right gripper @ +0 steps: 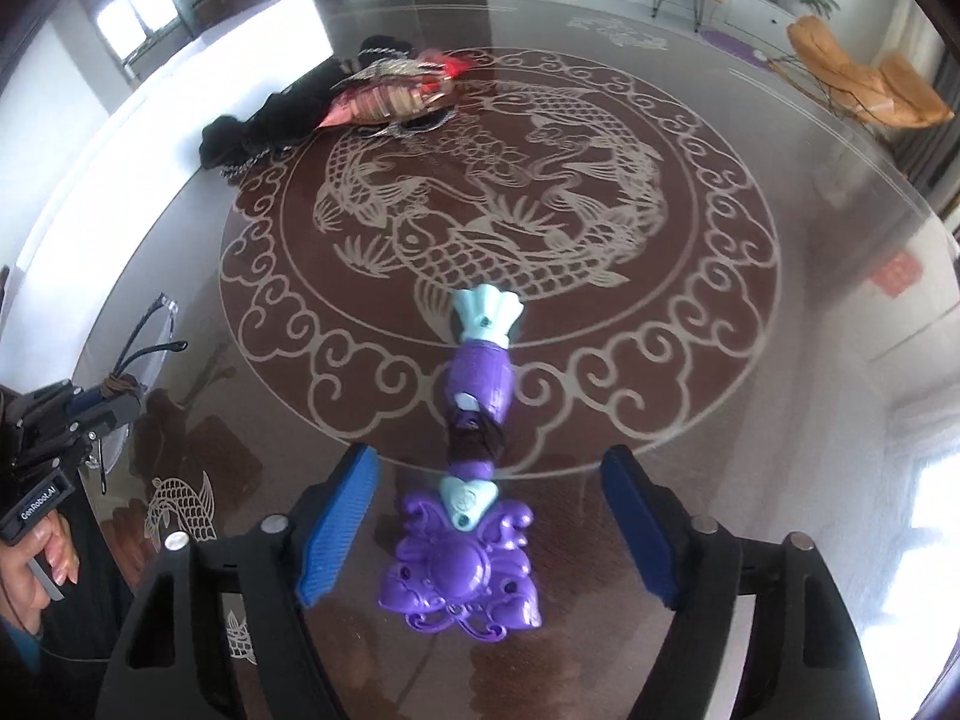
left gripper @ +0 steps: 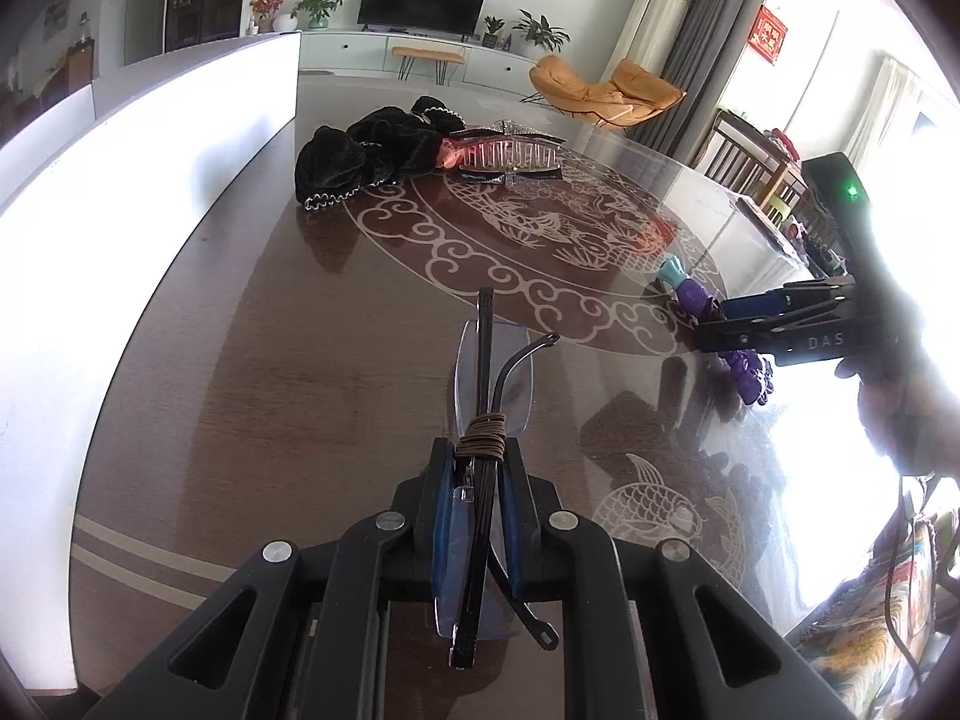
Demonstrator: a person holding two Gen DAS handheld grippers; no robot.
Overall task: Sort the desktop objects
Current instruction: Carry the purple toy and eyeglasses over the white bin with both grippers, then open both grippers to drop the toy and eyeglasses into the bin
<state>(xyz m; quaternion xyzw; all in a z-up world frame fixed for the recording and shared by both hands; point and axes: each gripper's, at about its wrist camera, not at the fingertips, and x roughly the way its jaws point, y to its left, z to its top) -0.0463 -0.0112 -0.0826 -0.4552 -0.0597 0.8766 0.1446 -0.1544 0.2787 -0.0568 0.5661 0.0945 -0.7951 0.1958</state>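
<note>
Between the spread blue pads of the right gripper (right gripper: 489, 525), lying flat on the glass-topped worktop (right gripper: 750, 360), is a purple and pale-blue toy wand (right gripper: 471, 468); its ornate purple head sits nearest the gripper, level with the pads, and its pale-blue flared end points straight ahead toward the carp pattern; neither pad touches it, with clear gaps on both sides; the gripper stands wide open and low over the worktop, angled down along the toy's length.

In the left wrist view, the left gripper (left gripper: 479, 450) is clamped on a pair of folded rimless glasses (left gripper: 492, 384); the pads press on the folded temples and lens, a brown cord (left gripper: 481, 429) is wound round them just ahead of the fingertips, and the clear lens and one curved temple tip stick out forward above the worktop; the gripper is held level, off to the left of the right one, with a hand (right gripper: 45, 546) round its handle in the right wrist view.

Far ahead and left of both grippers lies a heap: black velvet scrunchies (left gripper: 360, 153) touching a clear, rhinestone-edged hair claw clip (left gripper: 510, 150); a white box wall (left gripper: 150, 138) stands along the worktop's left side.
</note>
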